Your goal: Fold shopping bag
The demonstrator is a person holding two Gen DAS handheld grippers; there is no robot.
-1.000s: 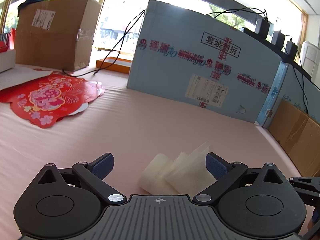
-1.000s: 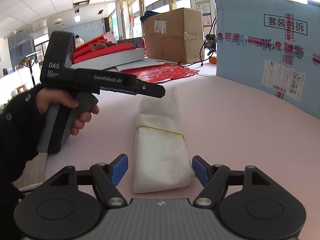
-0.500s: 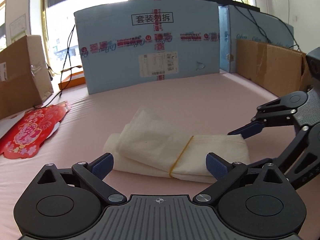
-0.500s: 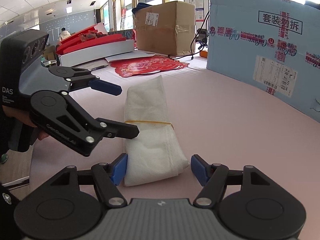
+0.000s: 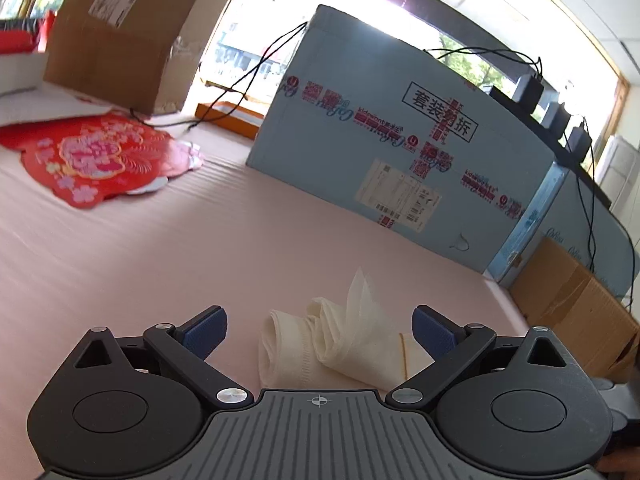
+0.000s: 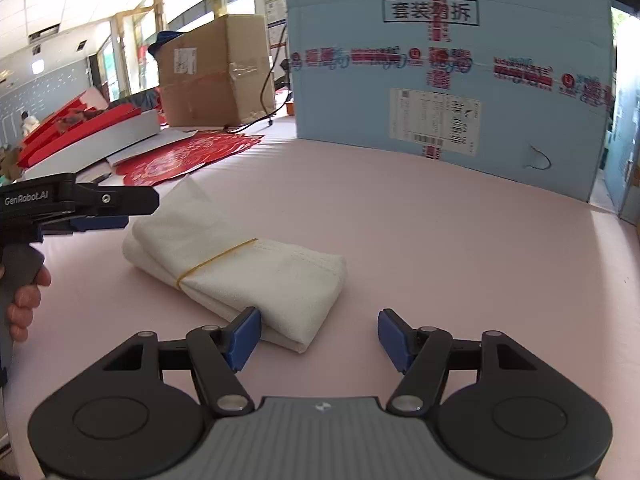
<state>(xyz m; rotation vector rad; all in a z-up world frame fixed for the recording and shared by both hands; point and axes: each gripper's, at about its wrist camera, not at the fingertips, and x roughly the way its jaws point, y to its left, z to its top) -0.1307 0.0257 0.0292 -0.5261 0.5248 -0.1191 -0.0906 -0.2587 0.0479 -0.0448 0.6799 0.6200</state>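
Left wrist view: left gripper [image 5: 319, 330] low over the pink table [image 5: 200, 248], jaws spread wide, gripping nothing. The shopping bag [image 5: 340, 344], cream fabric rolled into a bundle, lies on the table between the two blue pads, touching neither. Its rolled end faces the camera, a loose corner sticks up. A yellow rubber band [image 5: 403, 354] shows on the bundle's right part, near the right pad. Far left: red paper decoration [image 5: 96, 160] flat on the table, brown cardboard box [image 5: 120, 40] behind it. Far centre to right: big light-blue box [image 5: 400, 152] with printed tape and a shipping label, black cables [image 5: 256, 72] running over it. Right edge: flat brown cardboard [image 5: 576, 304] leaning against the blue panel.

Right wrist view: right gripper [image 6: 319, 334] near the table, jaws apart and have just been closing a little, not clamping. The bag's near right end sits between the pads; left pad [image 6: 244, 336] just beside or touching the fabric, cannot tell which; right pad well clear. The bag lies slantwise from near centre to far left, rubber band around its middle. Left gripper at left, above the bag's far end, its jaw opening not readable from this side angle. A person's hand [image 6: 24, 300] holds its grey handle at the left edge. Far: blue box, brown box, red decoration, red and white flat boxes [image 6: 88, 128] stacked far left.
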